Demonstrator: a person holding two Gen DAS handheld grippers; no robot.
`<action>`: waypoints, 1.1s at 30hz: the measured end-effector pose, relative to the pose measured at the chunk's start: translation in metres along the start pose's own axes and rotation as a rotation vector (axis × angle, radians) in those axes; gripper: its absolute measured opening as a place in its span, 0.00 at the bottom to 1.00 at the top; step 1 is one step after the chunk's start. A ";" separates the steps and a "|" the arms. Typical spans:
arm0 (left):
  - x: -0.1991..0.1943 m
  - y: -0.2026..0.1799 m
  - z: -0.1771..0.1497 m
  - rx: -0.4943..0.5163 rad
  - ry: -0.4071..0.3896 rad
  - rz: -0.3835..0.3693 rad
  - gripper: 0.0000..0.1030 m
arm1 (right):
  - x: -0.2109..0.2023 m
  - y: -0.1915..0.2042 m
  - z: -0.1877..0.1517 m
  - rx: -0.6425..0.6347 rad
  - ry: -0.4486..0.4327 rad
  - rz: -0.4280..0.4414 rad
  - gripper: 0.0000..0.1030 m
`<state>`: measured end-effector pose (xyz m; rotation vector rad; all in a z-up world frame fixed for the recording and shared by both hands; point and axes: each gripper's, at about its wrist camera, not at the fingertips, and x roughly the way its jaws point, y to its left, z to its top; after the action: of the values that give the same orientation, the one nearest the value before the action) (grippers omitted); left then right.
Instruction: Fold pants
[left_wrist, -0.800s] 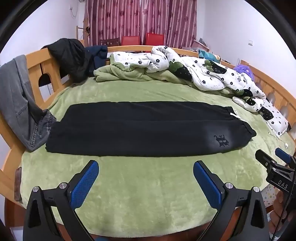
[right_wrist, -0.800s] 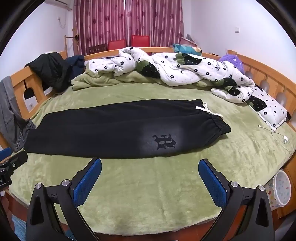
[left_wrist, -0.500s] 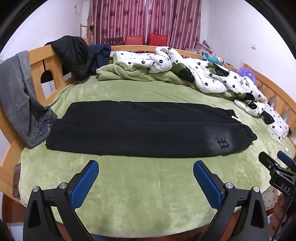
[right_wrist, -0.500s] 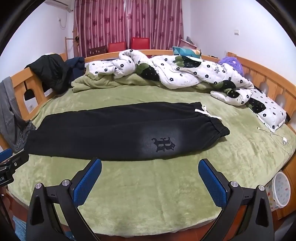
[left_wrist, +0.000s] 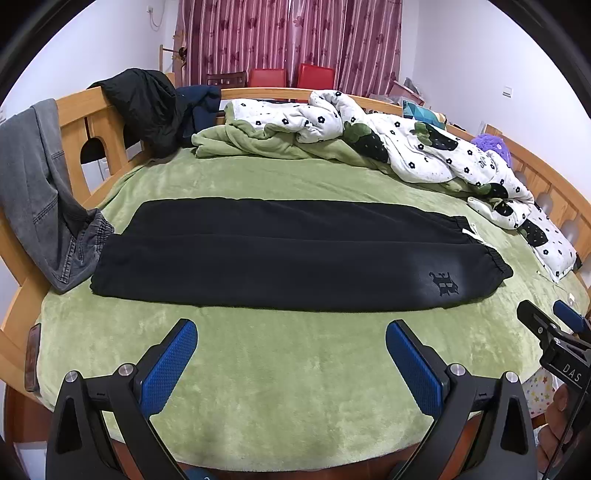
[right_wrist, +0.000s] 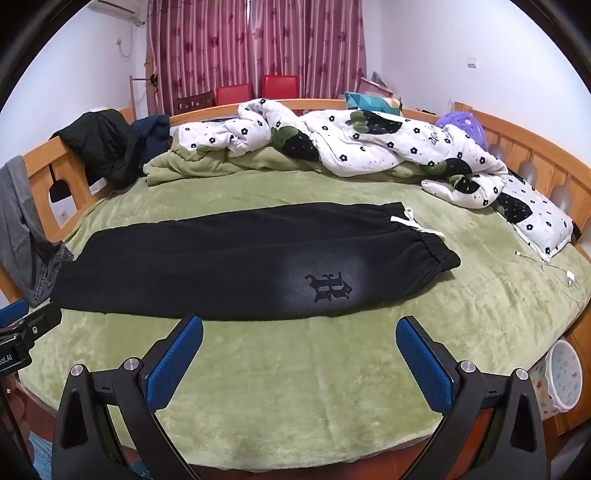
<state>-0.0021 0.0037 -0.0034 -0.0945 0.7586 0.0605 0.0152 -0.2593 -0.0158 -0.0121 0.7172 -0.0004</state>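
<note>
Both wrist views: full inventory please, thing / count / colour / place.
pants: 1, black with dark emblem, flat across the blanket, waistband to the right
blanket: 1, green, covering the bed
quilt: 1, white with black flowers, bunched at the far side
jeans: 1, grey, draped over the left rail
jacket: 1, black, on the far-left rail
bed frame: 1, wooden, around the bed
chairs: 2, red, by the curtain
curtain: 1, maroon, back wall
charger cable: 1, white, on the blanket at right
left gripper: open, blue pads, above the near blanket
right gripper: open, blue pads, above the near blanket
</note>
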 end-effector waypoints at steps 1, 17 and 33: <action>0.001 0.000 -0.001 0.002 0.001 0.000 1.00 | 0.000 0.000 0.000 0.000 -0.001 0.000 0.99; -0.003 -0.008 -0.004 0.003 0.007 -0.002 1.00 | 0.000 -0.003 0.004 0.010 -0.001 -0.004 0.99; -0.002 -0.003 -0.002 0.001 0.017 0.000 1.00 | 0.000 -0.002 0.001 -0.004 -0.002 -0.009 0.99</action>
<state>-0.0047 0.0001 -0.0033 -0.0944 0.7754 0.0595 0.0160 -0.2609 -0.0155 -0.0194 0.7152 -0.0079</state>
